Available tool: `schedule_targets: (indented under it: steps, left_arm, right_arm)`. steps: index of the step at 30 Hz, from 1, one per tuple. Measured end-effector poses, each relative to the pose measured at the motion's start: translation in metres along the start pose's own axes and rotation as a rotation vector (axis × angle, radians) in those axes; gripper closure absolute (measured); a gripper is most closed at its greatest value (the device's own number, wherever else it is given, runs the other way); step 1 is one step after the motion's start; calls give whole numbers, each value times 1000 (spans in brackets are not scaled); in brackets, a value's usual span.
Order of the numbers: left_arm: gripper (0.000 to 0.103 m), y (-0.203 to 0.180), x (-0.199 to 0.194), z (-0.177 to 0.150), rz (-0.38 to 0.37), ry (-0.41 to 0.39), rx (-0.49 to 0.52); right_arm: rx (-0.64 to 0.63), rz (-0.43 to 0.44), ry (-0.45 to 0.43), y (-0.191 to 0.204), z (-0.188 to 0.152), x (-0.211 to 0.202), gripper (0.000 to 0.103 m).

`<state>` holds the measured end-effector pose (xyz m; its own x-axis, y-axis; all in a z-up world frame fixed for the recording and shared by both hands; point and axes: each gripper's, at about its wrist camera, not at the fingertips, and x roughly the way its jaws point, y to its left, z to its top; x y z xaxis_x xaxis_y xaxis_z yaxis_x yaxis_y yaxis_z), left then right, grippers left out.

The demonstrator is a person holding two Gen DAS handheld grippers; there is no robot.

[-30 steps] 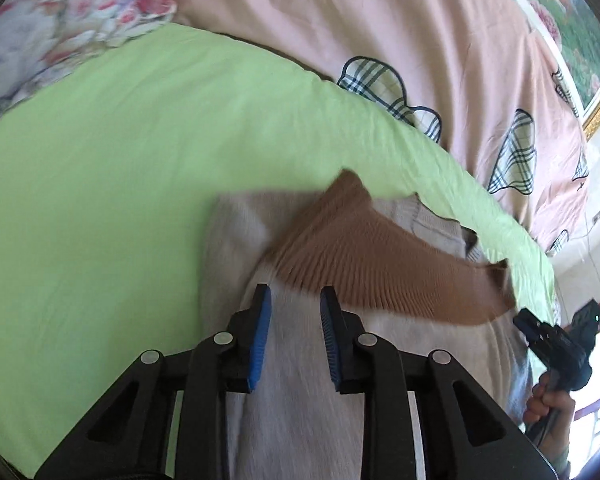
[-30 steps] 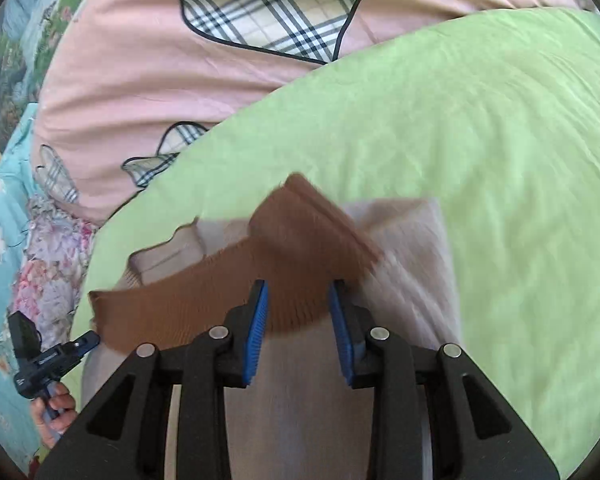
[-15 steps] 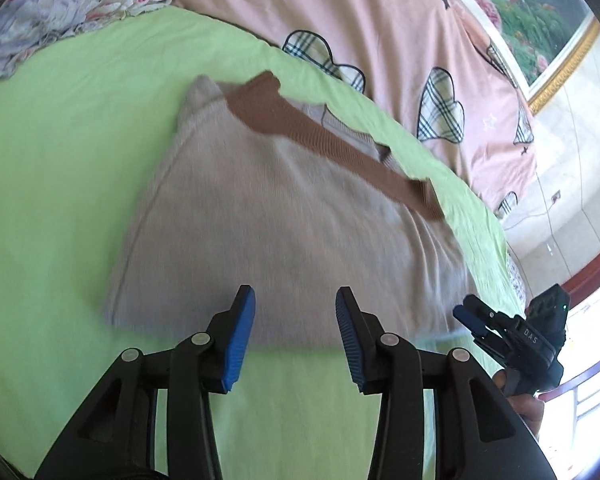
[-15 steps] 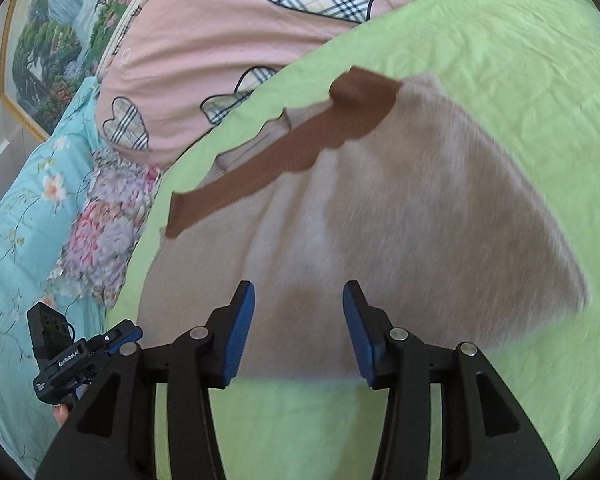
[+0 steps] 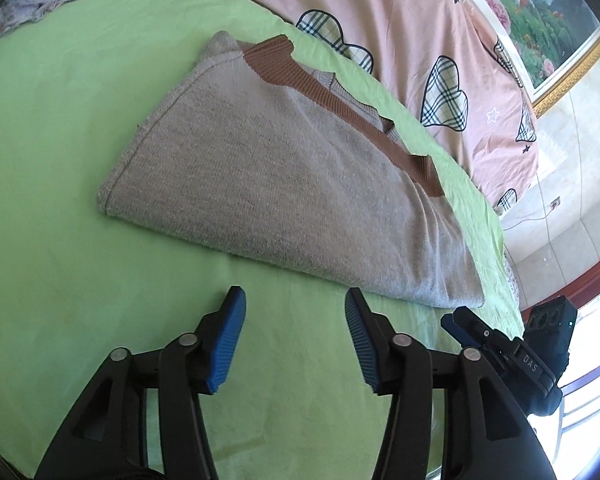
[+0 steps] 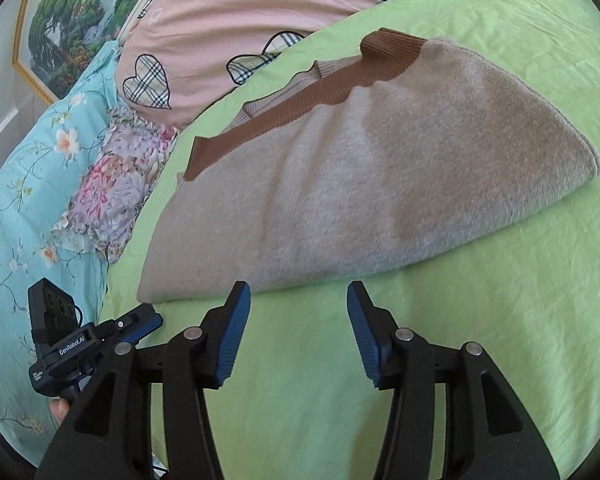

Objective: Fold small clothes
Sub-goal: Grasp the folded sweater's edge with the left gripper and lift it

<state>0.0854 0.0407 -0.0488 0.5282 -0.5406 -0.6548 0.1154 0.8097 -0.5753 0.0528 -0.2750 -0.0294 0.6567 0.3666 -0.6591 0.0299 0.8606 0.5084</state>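
Observation:
A beige knit sweater (image 5: 284, 184) with a brown ribbed hem band (image 5: 340, 104) lies folded flat on the green sheet (image 5: 60, 240). It also shows in the right wrist view (image 6: 380, 184), with the band (image 6: 300, 100) along its far edge. My left gripper (image 5: 294, 312) is open and empty, just short of the sweater's near folded edge. My right gripper (image 6: 298, 304) is open and empty, close to the near edge too. Each gripper shows in the other's view: the right one (image 5: 500, 348), the left one (image 6: 100, 332).
A pink quilt with plaid hearts (image 5: 420, 40) lies behind the sweater. A floral pillow (image 6: 108, 184) and a teal floral cover (image 6: 20, 200) lie to the left. A framed picture (image 6: 60, 20) hangs on the wall. The bed's edge and tiled floor (image 5: 560, 216) are at right.
Both grippers let go of the brown hem, opened wider and pulled back toward me. The sweater now lies folded in half, with the hem band at its far edge.

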Motion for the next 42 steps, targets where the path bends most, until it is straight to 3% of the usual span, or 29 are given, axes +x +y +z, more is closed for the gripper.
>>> schedule_targets:
  steps: [6,13,16,18,21,24,29,34,38,42]
  left_arm:
    - [43,12,7,6,-6,-11,-59]
    - [44,43,17,46,-13,-99,-191]
    - [58,47,19,57,31,-130,-203]
    - [87,41,20,64,62,-141,-157]
    - [94,24,17,68,89,-168,-85]
    - [96,-11,13,72,94,-203,23]
    - [96,-80,24,74,8,-199,218]
    - [96,-139,78,56,12,-95,385]
    - [96,-145,107,43,11,-16,401]
    - [96,-140,107,44,-14,-14,378]
  right_arm:
    - [-18,6,-6,6,-2,-4,49]
    - [-16,17,-21,6,1,-11,49]
    - [-9,15,-33,4,5,-15,49]
    - [-8,7,-41,2,9,-16,49]
    - [-9,-4,-56,-5,19,-18,49]
    - [4,-12,-68,-16,33,-21,49]
    - [10,-27,-73,-35,70,-21,49]
    - [23,56,-23,-41,113,-7,48]
    - [43,180,67,-41,140,22,30]
    - [25,261,178,-29,158,69,28]
